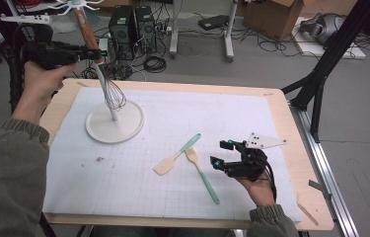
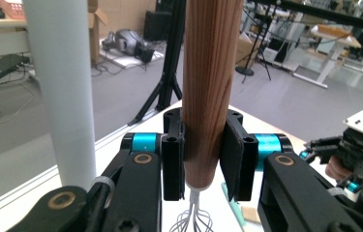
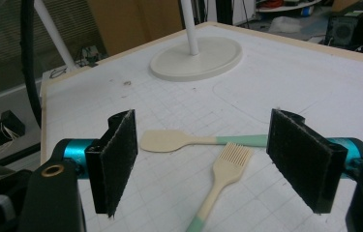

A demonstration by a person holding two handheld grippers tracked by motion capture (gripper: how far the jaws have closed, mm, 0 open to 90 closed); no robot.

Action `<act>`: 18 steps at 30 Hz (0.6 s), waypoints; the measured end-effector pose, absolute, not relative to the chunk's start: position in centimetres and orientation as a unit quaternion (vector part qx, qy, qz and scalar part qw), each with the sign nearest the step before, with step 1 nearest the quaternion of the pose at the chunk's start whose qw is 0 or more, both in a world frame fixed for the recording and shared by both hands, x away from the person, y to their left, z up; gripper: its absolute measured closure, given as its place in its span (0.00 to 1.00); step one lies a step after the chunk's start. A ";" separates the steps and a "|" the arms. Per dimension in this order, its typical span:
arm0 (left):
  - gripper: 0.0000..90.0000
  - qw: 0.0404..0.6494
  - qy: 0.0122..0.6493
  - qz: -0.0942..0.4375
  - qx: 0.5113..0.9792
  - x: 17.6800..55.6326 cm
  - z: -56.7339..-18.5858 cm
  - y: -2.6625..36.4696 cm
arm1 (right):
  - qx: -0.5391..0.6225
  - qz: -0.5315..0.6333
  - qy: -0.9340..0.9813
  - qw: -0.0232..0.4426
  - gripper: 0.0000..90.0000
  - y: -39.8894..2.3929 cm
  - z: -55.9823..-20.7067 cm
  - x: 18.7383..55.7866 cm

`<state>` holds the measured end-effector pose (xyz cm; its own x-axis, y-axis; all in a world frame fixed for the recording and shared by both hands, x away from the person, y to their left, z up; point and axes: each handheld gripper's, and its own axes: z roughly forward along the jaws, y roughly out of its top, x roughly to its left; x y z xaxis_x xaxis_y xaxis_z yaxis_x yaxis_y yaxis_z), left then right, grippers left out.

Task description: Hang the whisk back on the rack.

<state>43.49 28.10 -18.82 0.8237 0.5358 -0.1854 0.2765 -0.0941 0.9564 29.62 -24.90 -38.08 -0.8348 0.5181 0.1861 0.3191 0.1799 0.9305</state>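
Observation:
A whisk with a wooden handle (image 1: 87, 30) and wire head (image 1: 115, 95) hangs tilted beside the white pole of a stand with a round base (image 1: 115, 124). My left gripper (image 1: 97, 54) is shut on the lower end of that handle, high over the table's far left. In the left gripper view its pads clamp the wooden handle (image 2: 210, 82), the wires (image 2: 192, 223) show below and the pole (image 2: 63, 87) stands to the left. My right gripper (image 1: 219, 152) rests open near the table's front right, beside a spatula (image 1: 175, 157) and a brush (image 1: 203, 174), both with mint-green handles.
The right gripper view looks between the open right gripper (image 3: 203, 140) at the spatula (image 3: 167, 140), the brush (image 3: 228, 165) and the stand base (image 3: 196, 59) farther off. White hooks (image 1: 76, 5) top the stand. A white gridded mat (image 1: 172, 197) covers the wooden table.

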 end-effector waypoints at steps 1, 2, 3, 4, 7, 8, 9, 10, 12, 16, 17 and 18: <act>0.80 0.613 0.278 0.108 0.731 43.5 -18.8 28.1 | 0.274 0.579 0.763 0.086 0.29 -24.9 -38.1 29.6; 0.80 0.613 0.278 0.108 0.732 43.4 -18.8 28.2 | 0.274 0.579 0.763 0.086 0.29 -24.9 -38.1 29.6; 0.80 0.613 0.279 0.107 0.732 43.4 -18.8 28.2 | 0.274 0.579 0.763 0.085 0.29 -24.9 -38.1 29.6; 0.80 0.613 0.280 0.107 0.731 43.4 -18.8 28.2 | 0.275 0.579 0.763 0.084 0.29 -24.9 -38.1 29.6; 0.79 0.615 0.277 0.111 0.730 43.2 -18.9 28.3 | 0.275 0.578 0.763 0.084 0.29 -24.8 -38.1 29.6; 0.77 0.618 0.278 0.115 0.727 43.1 -18.9 28.4 | 0.276 0.579 0.763 0.083 0.29 -24.8 -38.1 29.6; 0.74 0.619 0.280 0.116 0.725 43.0 -18.9 28.5 | 0.276 0.579 0.763 0.083 0.29 -24.8 -38.1 29.5; 0.72 0.617 0.279 0.119 0.726 42.9 -18.9 28.5 | 0.275 0.579 0.763 0.084 0.29 -24.8 -38.1 29.5; 0.69 0.612 0.278 0.125 0.730 42.7 -18.7 28.6 | 0.275 0.581 0.761 0.084 0.29 -24.8 -38.0 29.5; 0.63 0.596 0.278 0.144 0.740 42.1 -18.5 28.7 | 0.277 0.583 0.759 0.085 0.29 -24.9 -38.0 29.4; 0.61 0.590 0.279 0.149 0.743 41.9 -18.5 28.8 | 0.278 0.583 0.759 0.085 0.29 -24.9 -38.0 29.4; 0.60 0.583 0.278 0.155 0.747 41.8 -18.4 28.8 | 0.277 0.583 0.759 0.086 0.29 -24.9 -38.0 29.4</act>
<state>41.75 28.77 -18.40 0.7973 0.5963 -0.0931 0.2350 -0.1645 0.9580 29.43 -24.94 -37.96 -0.8314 0.5212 0.1926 0.3209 0.1674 0.9322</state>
